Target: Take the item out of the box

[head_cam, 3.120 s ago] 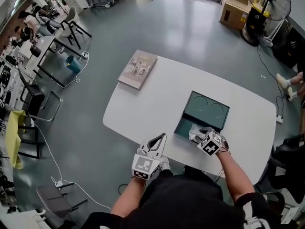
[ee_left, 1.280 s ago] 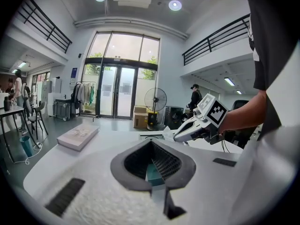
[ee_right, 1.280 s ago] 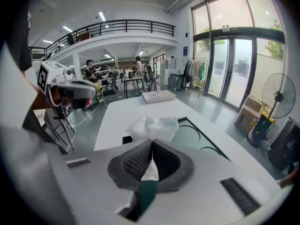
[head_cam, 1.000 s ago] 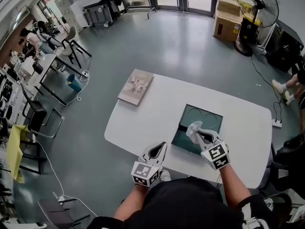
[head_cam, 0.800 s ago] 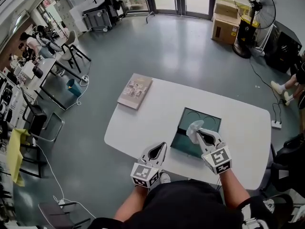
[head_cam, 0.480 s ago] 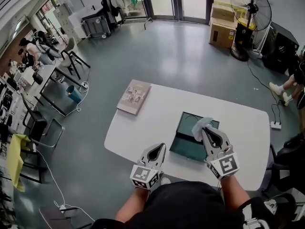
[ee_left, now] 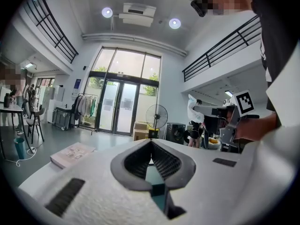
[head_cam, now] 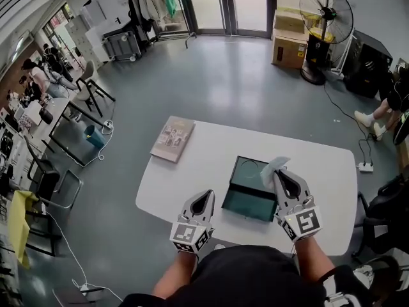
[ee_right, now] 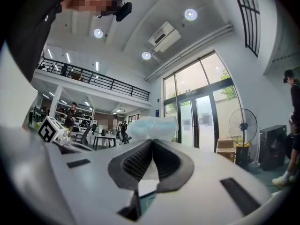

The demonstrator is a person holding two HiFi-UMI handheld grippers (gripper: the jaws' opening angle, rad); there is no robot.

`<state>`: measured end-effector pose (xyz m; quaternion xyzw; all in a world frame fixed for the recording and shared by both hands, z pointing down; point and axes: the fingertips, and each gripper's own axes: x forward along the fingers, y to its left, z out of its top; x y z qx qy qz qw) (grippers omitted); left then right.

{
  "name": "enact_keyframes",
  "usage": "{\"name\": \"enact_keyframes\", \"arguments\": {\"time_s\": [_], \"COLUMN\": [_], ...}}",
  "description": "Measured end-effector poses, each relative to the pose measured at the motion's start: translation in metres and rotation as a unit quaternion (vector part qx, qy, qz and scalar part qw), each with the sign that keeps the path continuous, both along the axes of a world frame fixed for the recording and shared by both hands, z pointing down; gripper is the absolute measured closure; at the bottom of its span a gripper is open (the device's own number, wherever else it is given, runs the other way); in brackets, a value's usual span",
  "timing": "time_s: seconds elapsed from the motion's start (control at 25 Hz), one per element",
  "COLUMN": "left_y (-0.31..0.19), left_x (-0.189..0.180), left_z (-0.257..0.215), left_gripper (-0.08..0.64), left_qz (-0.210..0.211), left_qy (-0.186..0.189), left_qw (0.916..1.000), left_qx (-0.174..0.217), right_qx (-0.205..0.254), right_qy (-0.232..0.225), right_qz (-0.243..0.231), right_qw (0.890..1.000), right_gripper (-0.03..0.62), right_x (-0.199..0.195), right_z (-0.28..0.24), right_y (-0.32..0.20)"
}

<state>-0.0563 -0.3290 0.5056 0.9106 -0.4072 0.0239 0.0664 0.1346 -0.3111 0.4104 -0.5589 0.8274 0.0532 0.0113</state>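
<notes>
Right tongs were clamped on the pale crumpled item, up over the open green box on the bench. Left tongs were closed, empty. Book sat well apart at the far-left corner.

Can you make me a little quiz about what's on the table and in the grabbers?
1. True or false: the pale crumpled item lies inside the green box.
2. Which gripper pinches the item, left or right?
3. Fill in: on the white table's far left corner lies a ____.
Key: 1 false, it is up in the air. 2 the right gripper; the left gripper is shut and empty. 3 book.
</notes>
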Motion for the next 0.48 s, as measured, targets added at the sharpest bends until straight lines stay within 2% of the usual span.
{"name": "enact_keyframes", "arguments": {"time_s": [0.12,0.28,0.48], "left_y": [0.000,0.002,0.001], "left_x": [0.006,0.014,0.022], "left_z": [0.000,0.002,0.001], "left_gripper": [0.548,0.548,0.548], "left_qz": [0.006,0.014,0.021], "left_qy": [0.001,0.004,0.004], "left_qw": [1.0000,0.9999,0.9998], "left_qx": [0.000,-0.002,0.000], "right_qx": [-0.004,-0.018,-0.011], "right_qy": [0.014,-0.008,-0.008], "right_qz": [0.007,0.015,0.018], "right_qw": [1.000,1.000,1.000], "right_gripper": [0.583,0.583,0.583], "right_x": [0.005,0.010,0.014], "right_z": [0.004,0.009,0.010], "right_y": [0.002,0.004,0.006]}}
